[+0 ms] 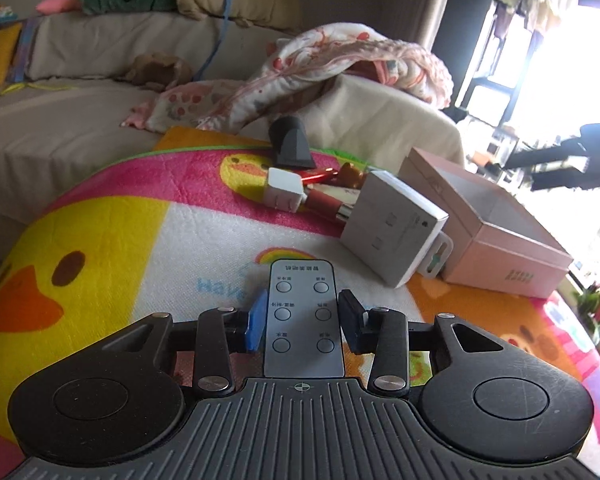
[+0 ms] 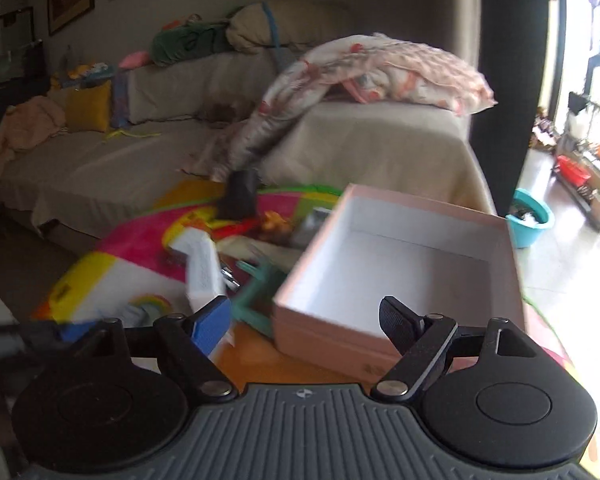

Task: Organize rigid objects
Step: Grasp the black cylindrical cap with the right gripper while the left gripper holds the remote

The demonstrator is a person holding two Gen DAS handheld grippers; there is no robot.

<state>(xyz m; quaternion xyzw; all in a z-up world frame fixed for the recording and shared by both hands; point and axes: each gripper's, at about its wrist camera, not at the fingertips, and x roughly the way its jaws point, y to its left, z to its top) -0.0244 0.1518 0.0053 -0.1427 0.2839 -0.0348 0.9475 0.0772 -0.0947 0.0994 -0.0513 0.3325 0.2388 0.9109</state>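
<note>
My left gripper [image 1: 303, 320] is shut on a grey remote control [image 1: 303, 312] and holds it just above the colourful duck mat [image 1: 100, 240]. Ahead lie a white flat box [image 1: 392, 228], a small white cube [image 1: 285, 190], a red tube [image 1: 324, 202] and a black nozzle [image 1: 291, 145]. An open pink box [image 1: 492, 224] stands at the right. My right gripper [image 2: 306, 320] is open and empty, hovering over the near edge of the pink box [image 2: 400, 264], whose white inside is bare. The white box [image 2: 202, 268] is blurred to its left.
A beige sofa [image 1: 60, 120] with a floral blanket [image 1: 340, 60] lies behind the mat. A green frame-like object [image 2: 260, 296] sits beside the pink box. A teal basin [image 2: 530, 220] stands on the floor at the right, near bright windows.
</note>
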